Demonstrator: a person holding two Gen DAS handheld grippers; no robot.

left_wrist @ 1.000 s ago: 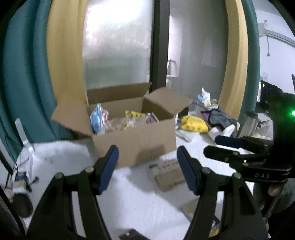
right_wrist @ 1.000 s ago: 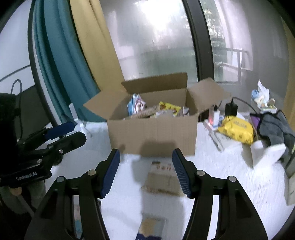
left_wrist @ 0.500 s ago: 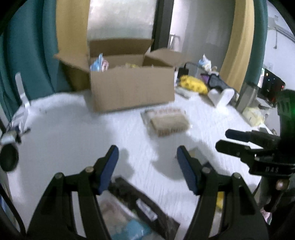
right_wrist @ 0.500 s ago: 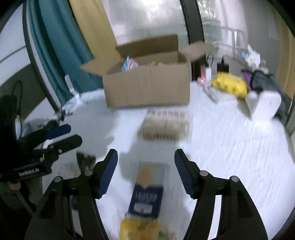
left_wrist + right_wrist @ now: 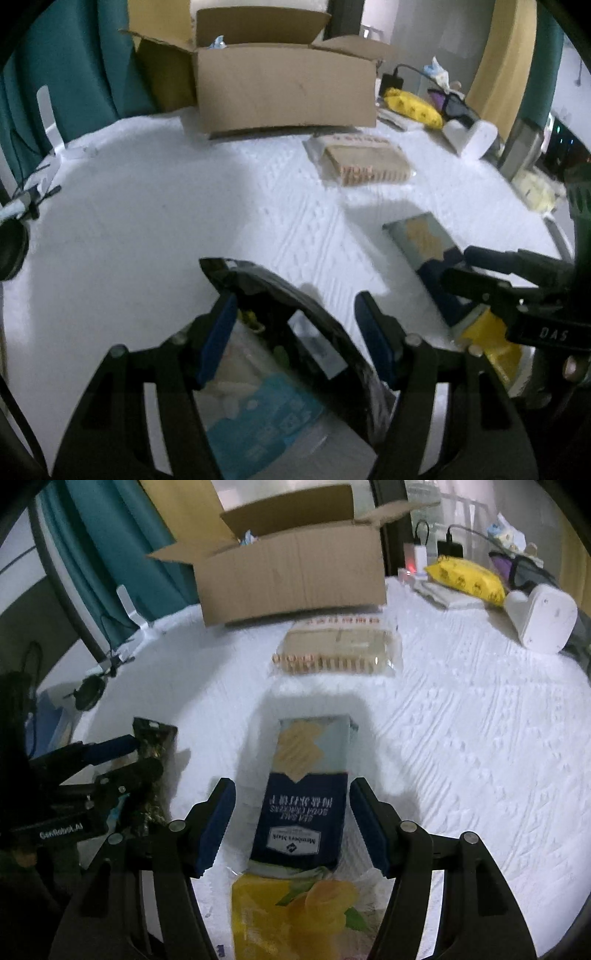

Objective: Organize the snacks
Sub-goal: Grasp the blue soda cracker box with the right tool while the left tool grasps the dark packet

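Pick-up stage, by the look of it: both tools lowered over loose snacks on the white tablecloth (image 5: 461,720), nothing gripped yet. Right gripper (image 5: 291,823) spread wide, pads either side of the blue cracker box (image 5: 306,797) but not touching; box lying flat, near end resting against a yellow fruit-printed packet (image 5: 295,908). Left gripper (image 5: 295,336) likewise agape, poised over a dark foil bag (image 5: 295,314) lying partly on a white-and-teal packet (image 5: 258,417). Clear tray of biscuits (image 5: 336,653) farther on, just before the open cardboard box (image 5: 291,572), some packets already inside. Next move probably: close on the cracker box across its width, lift clear of the yellow packet, carry to the carton. Legible: "Member's Mark" logo and "SODA CRACKERS" upside down on the blue box, Chinese characters beside; red print along the biscuit tray's far edge, unreadable; "GenRobot.AI" and "DAS" on the tool bodies.
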